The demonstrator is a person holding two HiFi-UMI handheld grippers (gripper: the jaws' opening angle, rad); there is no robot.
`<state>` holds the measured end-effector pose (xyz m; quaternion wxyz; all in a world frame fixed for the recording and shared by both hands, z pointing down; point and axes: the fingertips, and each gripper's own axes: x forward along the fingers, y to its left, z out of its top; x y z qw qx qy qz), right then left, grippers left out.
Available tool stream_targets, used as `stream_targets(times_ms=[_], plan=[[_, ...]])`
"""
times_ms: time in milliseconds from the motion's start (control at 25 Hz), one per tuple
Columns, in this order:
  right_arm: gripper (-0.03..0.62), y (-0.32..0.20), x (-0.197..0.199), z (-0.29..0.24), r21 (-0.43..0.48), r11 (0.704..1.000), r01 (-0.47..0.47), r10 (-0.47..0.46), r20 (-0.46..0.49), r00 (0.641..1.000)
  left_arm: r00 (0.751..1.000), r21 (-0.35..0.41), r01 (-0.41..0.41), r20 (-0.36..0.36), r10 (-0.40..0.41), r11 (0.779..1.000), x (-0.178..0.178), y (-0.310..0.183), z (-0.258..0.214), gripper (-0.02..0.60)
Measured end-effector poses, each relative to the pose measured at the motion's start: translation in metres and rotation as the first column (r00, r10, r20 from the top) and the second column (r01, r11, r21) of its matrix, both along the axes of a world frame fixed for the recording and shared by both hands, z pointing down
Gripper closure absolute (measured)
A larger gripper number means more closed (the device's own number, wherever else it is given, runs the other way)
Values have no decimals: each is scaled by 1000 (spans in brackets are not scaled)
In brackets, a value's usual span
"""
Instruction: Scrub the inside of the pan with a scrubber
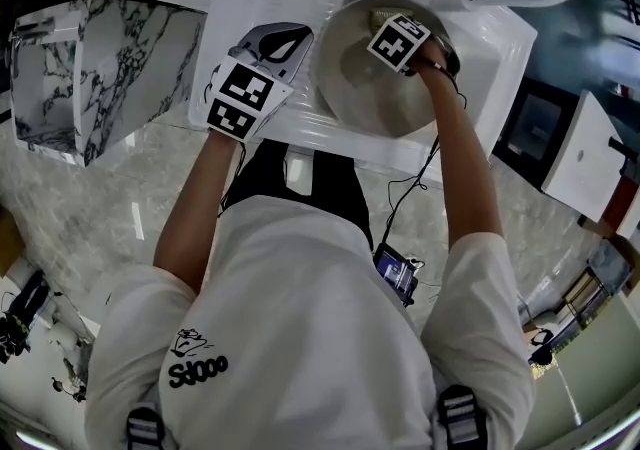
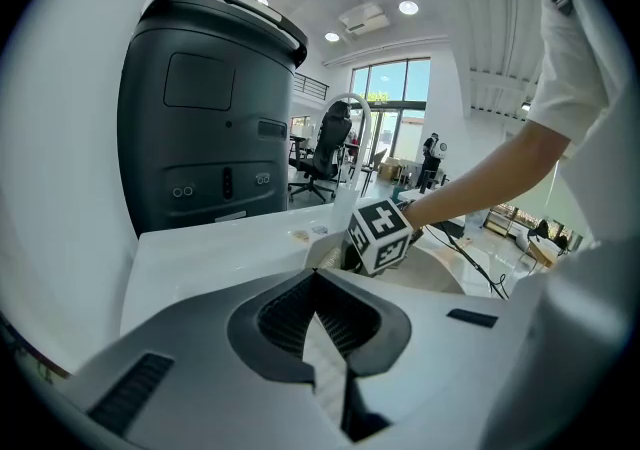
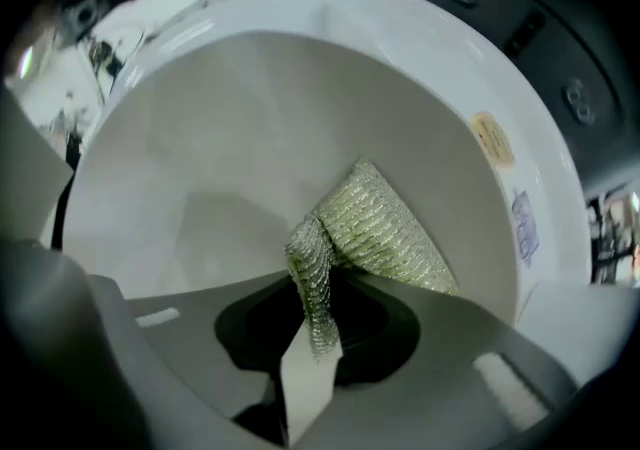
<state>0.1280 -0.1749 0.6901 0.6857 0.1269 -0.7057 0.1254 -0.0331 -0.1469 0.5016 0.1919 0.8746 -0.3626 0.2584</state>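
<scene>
Right claw (image 3: pixel 318 283) is pinched on a thin fold of the scrubber (image 3: pixel 385 228), a floppy woven metallic mesh. The rest lies on the inside wall of the pan (image 3: pixel 230 138).

Risks:
- The fold may pull free under scrub load.
- The pan is smooth, pale and round. Left claw (image 2: pixel 318 276) is closed on nothing beside it, so the pan could slide on the white tabletop (image 2: pixel 220 238).

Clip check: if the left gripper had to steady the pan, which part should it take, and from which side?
Probably the left rim of the pan, approached from the left, one jaw inside, one outside. No handle shows, the rim is the exposed edge, and the left gripper, shut and empty, sits beside it, clear of the scrubber in the right gripper.
</scene>
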Motion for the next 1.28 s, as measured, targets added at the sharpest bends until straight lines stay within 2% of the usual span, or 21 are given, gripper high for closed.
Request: stream_targets(times_ms=[40, 120, 400, 640, 800, 960, 1280], plan=[[519, 1, -7, -1, -28, 998, -61, 62, 40, 997, 1000, 0, -1, 1, 1, 1000, 0, 0, 1, 577], [519, 0, -12, -2, -59, 993, -105, 109, 71, 991, 1000, -2, -4, 2, 4, 1000, 1, 1, 2, 577], [517, 1, -30, -9, -87, 988, -128, 138, 127, 982, 1000, -4, -12, -2, 12, 1000, 6, 6, 4, 577], [517, 26, -60, -13, -220, 967, -132, 182, 225, 957, 1000, -6, -8, -2, 8, 1000, 4, 6, 3, 577], [517, 52, -78, -19, -337, 935, -115, 216, 280, 935, 1000, -6, -12, -4, 12, 1000, 6, 7, 4, 577], [517, 86, -84, -18, -443, 894, -60, 206, 289, 935, 1000, -3, -22, -8, 22, 1000, 10, 7, 3, 577], [517, 138, -69, -20, -535, 844, 39, 129, 272, 954, 999, -2, -33, -10, 33, 999, 14, 4, 1, 577]])
